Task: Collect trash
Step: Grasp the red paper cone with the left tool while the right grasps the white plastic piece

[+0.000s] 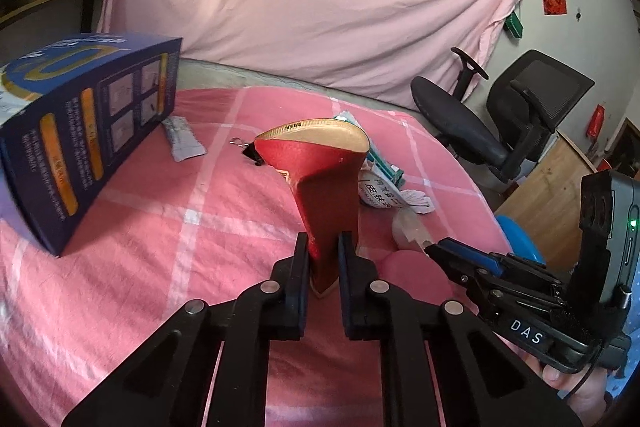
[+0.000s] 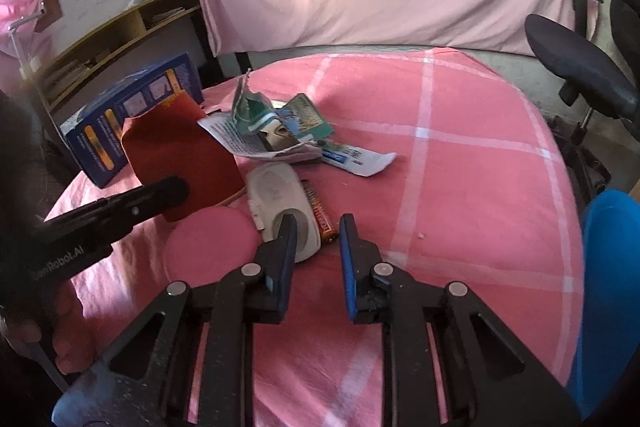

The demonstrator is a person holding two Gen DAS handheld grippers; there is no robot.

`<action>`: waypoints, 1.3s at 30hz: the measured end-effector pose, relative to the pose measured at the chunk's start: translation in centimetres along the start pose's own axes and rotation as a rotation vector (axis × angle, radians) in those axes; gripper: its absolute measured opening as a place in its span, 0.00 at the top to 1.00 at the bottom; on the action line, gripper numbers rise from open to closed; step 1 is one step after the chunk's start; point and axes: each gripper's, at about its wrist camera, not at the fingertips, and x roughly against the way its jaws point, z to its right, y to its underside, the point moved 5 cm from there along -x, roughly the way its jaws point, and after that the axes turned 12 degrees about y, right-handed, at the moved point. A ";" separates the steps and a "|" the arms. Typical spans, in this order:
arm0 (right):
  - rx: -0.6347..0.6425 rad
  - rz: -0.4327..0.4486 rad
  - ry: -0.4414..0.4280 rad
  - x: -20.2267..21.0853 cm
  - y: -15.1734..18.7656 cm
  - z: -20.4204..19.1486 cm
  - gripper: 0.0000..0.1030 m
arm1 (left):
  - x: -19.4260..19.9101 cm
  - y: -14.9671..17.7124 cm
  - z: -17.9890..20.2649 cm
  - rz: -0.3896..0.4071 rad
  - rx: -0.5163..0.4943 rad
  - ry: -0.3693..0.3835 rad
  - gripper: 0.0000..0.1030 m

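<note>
My left gripper (image 1: 324,241) is shut on the lower end of a red envelope with a gold lining (image 1: 320,163), which stands upright above the pink checked cloth (image 2: 460,167). The same red envelope (image 2: 180,151) shows at the left of the right wrist view. My right gripper (image 2: 318,227) is open just right of it. Its left finger overlaps the near end of a white plastic case (image 2: 276,195), and a brown battery (image 2: 318,211) lies in the gap. Crumpled green and white paper packaging (image 2: 272,131) is piled behind the case. A flat pink disc (image 2: 212,243) lies between the two grippers.
A dark blue carton (image 1: 80,131) lies at the left, with a silver sachet (image 1: 182,139) and a small black clip (image 1: 252,155) beside it. A blue bin (image 2: 608,267) stands off the table's right edge. Black office chairs (image 1: 500,131) stand beyond, and a pink sheet hangs behind.
</note>
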 end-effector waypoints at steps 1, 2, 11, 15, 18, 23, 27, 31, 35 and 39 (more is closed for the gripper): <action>0.010 -0.003 0.002 0.0 0.0 -0.2 0.53 | 0.2 0.1 -0.1 0.003 0.000 -0.007 0.91; 0.016 -0.001 0.000 0.0 0.0 -0.4 0.53 | 0.4 0.2 -0.1 0.003 -0.002 -0.013 0.91; 0.046 -0.025 -0.047 0.7 1.0 -2.2 0.53 | 2.4 1.7 -0.3 0.000 -0.025 -0.035 0.92; 0.044 -0.033 -0.041 0.9 1.2 -2.5 0.53 | 3.2 2.5 -0.4 0.008 -0.027 -0.045 0.92; 0.056 -0.049 -0.021 1.0 1.5 -2.8 0.53 | 3.3 2.5 -0.2 0.009 -0.030 -0.049 0.92; 0.070 -0.065 -0.032 1.6 2.3 -3.0 0.57 | 3.2 2.7 0.3 0.002 -0.043 -0.055 0.93; 0.026 -0.050 -0.063 2.1 2.8 -2.8 0.65 | 3.3 3.5 1.1 -0.005 -0.062 -0.057 0.93; 0.029 0.000 -0.035 3.1 2.9 -3.0 0.66 | 3.4 4.0 1.9 -0.001 -0.085 -0.070 0.93; -0.005 0.074 -0.034 4.4 2.5 -2.5 0.66 | 4.0 4.1 2.5 0.030 -0.105 -0.095 0.94; -0.077 0.181 -0.058 6.5 2.2 -1.0 0.66 | 5.1 3.3 3.9 0.104 -0.160 -0.125 0.94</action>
